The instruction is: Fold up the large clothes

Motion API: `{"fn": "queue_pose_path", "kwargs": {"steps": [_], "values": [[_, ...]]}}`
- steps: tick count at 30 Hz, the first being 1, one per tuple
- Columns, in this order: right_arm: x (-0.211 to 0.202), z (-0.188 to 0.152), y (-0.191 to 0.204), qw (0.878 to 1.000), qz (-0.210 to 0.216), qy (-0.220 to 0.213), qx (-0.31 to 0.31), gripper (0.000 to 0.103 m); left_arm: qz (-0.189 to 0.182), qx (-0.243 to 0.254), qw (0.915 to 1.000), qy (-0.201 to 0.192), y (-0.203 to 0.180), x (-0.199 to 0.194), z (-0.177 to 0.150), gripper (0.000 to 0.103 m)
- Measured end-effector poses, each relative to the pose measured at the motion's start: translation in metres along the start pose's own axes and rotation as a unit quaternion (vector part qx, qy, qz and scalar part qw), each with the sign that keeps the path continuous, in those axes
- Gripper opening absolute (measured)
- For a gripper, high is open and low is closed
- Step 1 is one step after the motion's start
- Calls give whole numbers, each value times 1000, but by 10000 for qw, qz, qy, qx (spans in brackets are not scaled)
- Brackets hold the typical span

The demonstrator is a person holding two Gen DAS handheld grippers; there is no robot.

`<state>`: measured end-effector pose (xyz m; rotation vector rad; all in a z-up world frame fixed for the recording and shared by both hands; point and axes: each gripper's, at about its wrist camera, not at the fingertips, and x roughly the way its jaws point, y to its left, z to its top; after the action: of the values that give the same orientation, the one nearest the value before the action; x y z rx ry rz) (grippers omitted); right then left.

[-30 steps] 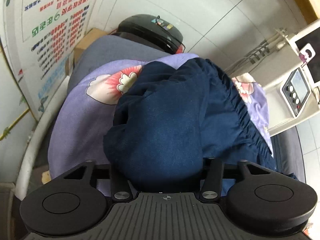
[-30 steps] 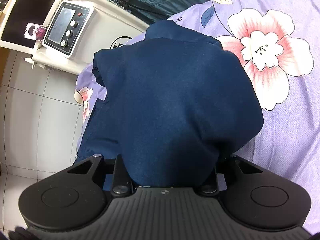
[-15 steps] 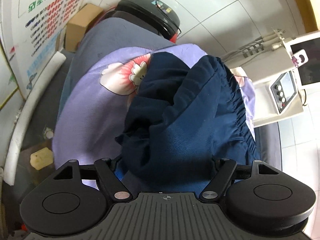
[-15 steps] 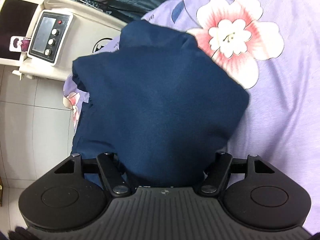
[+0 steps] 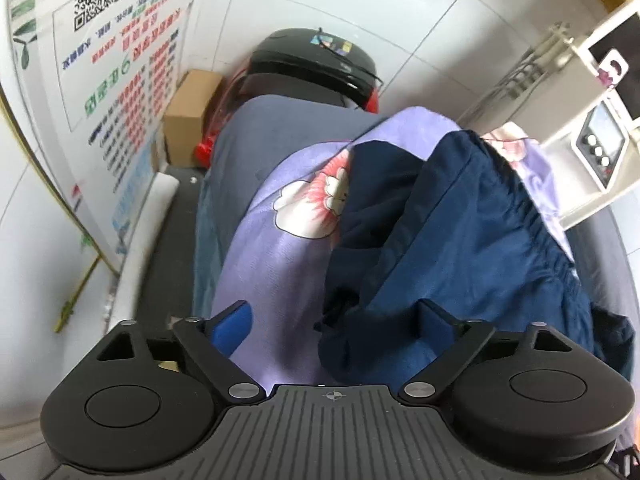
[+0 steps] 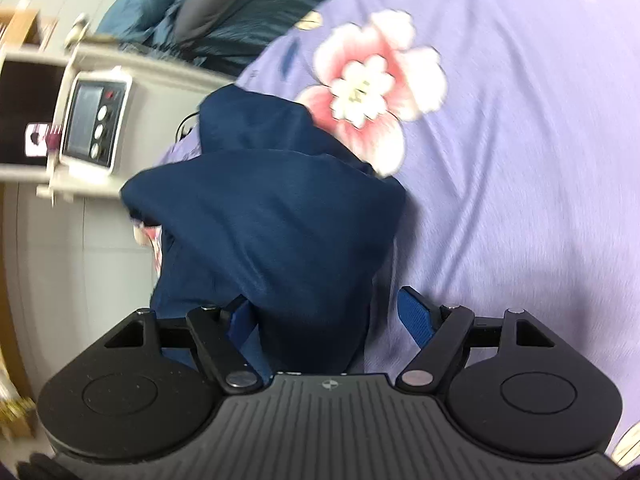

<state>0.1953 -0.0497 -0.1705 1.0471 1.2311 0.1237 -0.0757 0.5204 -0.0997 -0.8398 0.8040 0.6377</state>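
Observation:
A navy blue garment (image 5: 452,240) with a gathered elastic waistband lies bunched on the purple flowered bedsheet (image 5: 276,264). My left gripper (image 5: 332,316) is open; the cloth lies loose between its blue pads, against the right one. In the right wrist view the same garment (image 6: 264,232) is heaped in front of my right gripper (image 6: 328,312), which is open, with cloth draped between its spread fingers.
A black and red appliance (image 5: 312,68) and a cardboard box (image 5: 192,116) stand at the bed's far end by a poster wall. A white machine with a screen and knobs (image 6: 96,120) stands beside the bed. Dark bedding (image 6: 224,12) lies behind.
Both grippers have opened and let go of the navy garment, which has dropped in a heap on the sheet. Both have drawn back a little.

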Motion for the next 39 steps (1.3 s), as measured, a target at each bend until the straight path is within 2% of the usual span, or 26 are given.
{"fn": "queue_pose_path", "kwargs": {"steps": [3, 5, 7, 9, 11, 12, 14, 16, 18, 21, 23, 26, 31, 36, 39], "values": [[-2, -1, 6, 9999, -98, 30, 73, 83, 201, 82, 9998, -50, -11, -6, 7, 103], [-13, -4, 17, 9996, -149, -92, -214, 83, 496, 563, 9966, -347, -28, -20, 7, 103], [-26, -7, 30, 9979, -237, -236, -554, 83, 941, 1226, 9858, -653, -49, -34, 4, 103], [-39, -12, 41, 9951, -349, -351, -859, 86, 1134, 1845, 9728, -819, -68, -45, -1, 103], [-51, -20, 52, 9886, -593, -475, -1296, 89, 1136, 2124, 9679, -714, -84, -48, -4, 103], [-53, -24, 59, 9835, -792, -499, -1551, 91, 1095, 2163, 9685, -573, -92, -48, -6, 103], [-55, -38, 74, 9661, -1310, -469, -2173, 92, 938, 2190, 9709, -233, -106, -44, -11, 103], [-53, -53, 86, 9455, -1633, -348, -2795, 93, 899, 2254, 9700, 160, -124, -38, -20, 103], [-48, -73, 98, 9223, -1864, -157, -3383, 96, 927, 2431, 9646, 431, -142, -32, -32, 103], [-40, -108, 115, 8793, -2141, 91, -4253, 96, 982, 2864, 9506, 680, -167, -29, -55, 103], [-38, -128, 124, 8609, -2166, 171, -4601, 96, 977, 2982, 9466, 744, -177, -31, -66, 103], [-37, -152, 142, 8427, -2000, 236, -4993, 96, 975, 2987, 9460, 801, -185, -33, -76, 103], [-36, -180, 172, 8082, -1763, 189, -5616, 98, 1214, 3063, 9389, 997, -191, -35, -84, 103], [-31, -193, 186, 7929, -1755, 224, -5831, 99, 1416, 3176, 9318, 1040, -196, -35, -88, 103], [-27, -198, 189, 7845, -1854, 266, -5912, 99, 1393, 3125, 9336, 1065, -195, -34, -87, 103]]}}
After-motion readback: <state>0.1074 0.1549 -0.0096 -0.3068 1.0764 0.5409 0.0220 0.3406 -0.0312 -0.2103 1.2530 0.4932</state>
